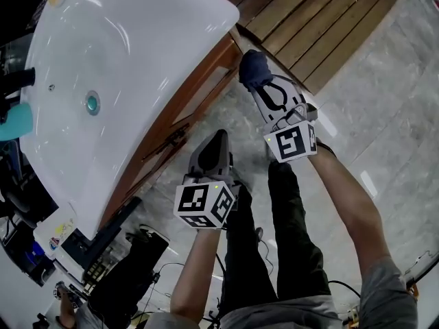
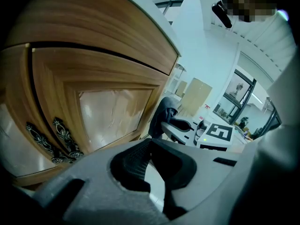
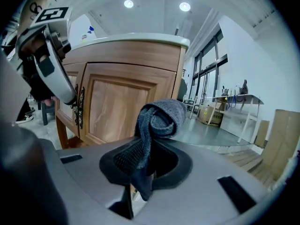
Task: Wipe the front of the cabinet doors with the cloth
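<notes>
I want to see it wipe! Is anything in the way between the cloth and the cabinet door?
No, nothing visible is. The right gripper pinches the cloth, and only open air lies between it and the cabinet door. The left gripper, shut and empty, sits off to the side by the door handles.

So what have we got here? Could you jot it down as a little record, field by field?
Setting: wooden cabinet under a white basin, on a tiled floor
Left gripper: jaws together, holding nothing
Right gripper: shut on the cloth
Cloth: dark blue-grey, bunched, close to the cabinet's corner; contact not clear
Door handles: ornate dark metal pair where the doors meet
Doors: closed
</notes>
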Available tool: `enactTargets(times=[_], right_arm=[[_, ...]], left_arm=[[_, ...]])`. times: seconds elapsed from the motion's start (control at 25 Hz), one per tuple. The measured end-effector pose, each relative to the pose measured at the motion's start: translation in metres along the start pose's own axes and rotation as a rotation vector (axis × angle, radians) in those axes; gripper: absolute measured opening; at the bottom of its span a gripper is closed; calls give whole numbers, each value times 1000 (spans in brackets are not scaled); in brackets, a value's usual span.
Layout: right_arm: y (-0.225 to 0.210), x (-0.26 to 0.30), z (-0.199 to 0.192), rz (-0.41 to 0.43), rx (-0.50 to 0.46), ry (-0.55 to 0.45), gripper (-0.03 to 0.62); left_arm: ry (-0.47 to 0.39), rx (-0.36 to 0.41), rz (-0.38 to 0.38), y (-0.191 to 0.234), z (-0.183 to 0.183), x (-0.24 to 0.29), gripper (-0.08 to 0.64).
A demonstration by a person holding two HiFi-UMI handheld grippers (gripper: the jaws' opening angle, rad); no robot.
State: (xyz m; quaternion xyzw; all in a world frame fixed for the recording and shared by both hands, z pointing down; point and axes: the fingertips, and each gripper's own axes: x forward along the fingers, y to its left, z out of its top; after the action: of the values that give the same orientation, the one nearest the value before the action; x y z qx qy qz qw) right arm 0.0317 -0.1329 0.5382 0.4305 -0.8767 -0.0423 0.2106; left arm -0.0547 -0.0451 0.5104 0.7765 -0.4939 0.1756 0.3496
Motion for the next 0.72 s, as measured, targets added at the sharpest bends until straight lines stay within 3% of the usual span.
enactTargets(times=[0.72], right_arm=[[-7, 39, -12, 13, -96, 14, 54]], left_arm=[[2, -38, 37, 16, 6, 23, 9]])
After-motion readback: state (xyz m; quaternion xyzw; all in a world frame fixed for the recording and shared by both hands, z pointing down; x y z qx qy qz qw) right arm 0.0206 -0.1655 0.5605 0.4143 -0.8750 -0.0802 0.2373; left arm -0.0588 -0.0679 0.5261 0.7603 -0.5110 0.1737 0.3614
